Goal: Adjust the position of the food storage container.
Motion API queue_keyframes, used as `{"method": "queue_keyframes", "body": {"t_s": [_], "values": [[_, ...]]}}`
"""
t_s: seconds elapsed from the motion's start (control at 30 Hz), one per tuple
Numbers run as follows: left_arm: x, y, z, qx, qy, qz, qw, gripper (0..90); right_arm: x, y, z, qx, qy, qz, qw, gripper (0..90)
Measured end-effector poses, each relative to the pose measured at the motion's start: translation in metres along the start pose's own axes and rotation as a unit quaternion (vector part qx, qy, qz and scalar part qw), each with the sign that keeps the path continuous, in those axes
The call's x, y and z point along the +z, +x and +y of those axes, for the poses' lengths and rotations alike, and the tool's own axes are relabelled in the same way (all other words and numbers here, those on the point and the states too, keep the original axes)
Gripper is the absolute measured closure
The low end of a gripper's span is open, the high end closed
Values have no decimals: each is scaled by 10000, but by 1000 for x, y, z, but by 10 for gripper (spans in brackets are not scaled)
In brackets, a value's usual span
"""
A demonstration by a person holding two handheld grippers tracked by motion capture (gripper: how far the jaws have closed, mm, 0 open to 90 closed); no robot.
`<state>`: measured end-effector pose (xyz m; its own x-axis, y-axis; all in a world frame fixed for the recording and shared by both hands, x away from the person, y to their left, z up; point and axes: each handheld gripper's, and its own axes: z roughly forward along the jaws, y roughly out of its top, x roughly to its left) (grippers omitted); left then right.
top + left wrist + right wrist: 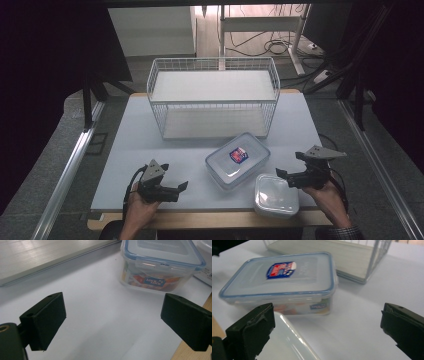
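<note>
A clear box with a blue-edged lid (237, 161) sits on the white table (150, 150), near the middle of the front half. The left gripper (172, 189) is by the front edge, to the left of this box and a little apart from it — its jaws stand wide open with nothing but bare table between them. In the left gripper view the box (160, 265) lies ahead of the jaws, toward the right one. The right gripper (289, 171) is near the front right corner, also wide open and holding nothing. It is just to the right of the box and right above a smaller white box (276, 195) that sits at the front edge. In the right gripper view the clear box (282, 282) lies ahead near the left jaw, and the small white box (287, 342) is close under that jaw. The clear box has its lid snapped on — something orange and blue shows through its side, but I cannot tell what it is. A white wire basket (212, 97) stands at the back of the table, just behind the clear box.
</note>
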<state>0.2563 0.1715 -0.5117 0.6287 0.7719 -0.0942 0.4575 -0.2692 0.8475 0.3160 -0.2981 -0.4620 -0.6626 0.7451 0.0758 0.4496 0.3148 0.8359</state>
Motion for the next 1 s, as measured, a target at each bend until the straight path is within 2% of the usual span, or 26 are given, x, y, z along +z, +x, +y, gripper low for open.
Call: {"method": "queue_keyframes", "body": {"t_s": [0.07,0.2,0.37,0.4,0.5,0.63,0.87,0.97,1.0], "values": [[0,0,-1,77,-8,15,10000,59,1,-2,-2,189,42,-32,9998,0],[0,1,-1,52,-65,-9,10000,57,-1,-1,-2,188,89,-3,9998,0],[1,3,-1,33,-22,3,10000,55,-2,3,-2,141,147,-23,9998,0],[1,3,-1,35,-16,10,10000,55,-2,5,-1,126,177,-96,9997,29],[1,3,-1,60,-20,7,10000,56,-6,9,1,147,176,-77,9997,127],[0,3,-1,57,-36,20,10000,56,-12,20,4,-3,199,-62,9998,321],[0,3,-1,76,-46,70,9999,55,-20,45,3,-277,454,468,9975,734],[-2,2,0,74,-119,134,9998,54,-21,59,1,-442,496,716,9952,861],[-2,2,0,74,-119,134,9998,54,-21,59,1,-442,496,716,9952,861]]}}
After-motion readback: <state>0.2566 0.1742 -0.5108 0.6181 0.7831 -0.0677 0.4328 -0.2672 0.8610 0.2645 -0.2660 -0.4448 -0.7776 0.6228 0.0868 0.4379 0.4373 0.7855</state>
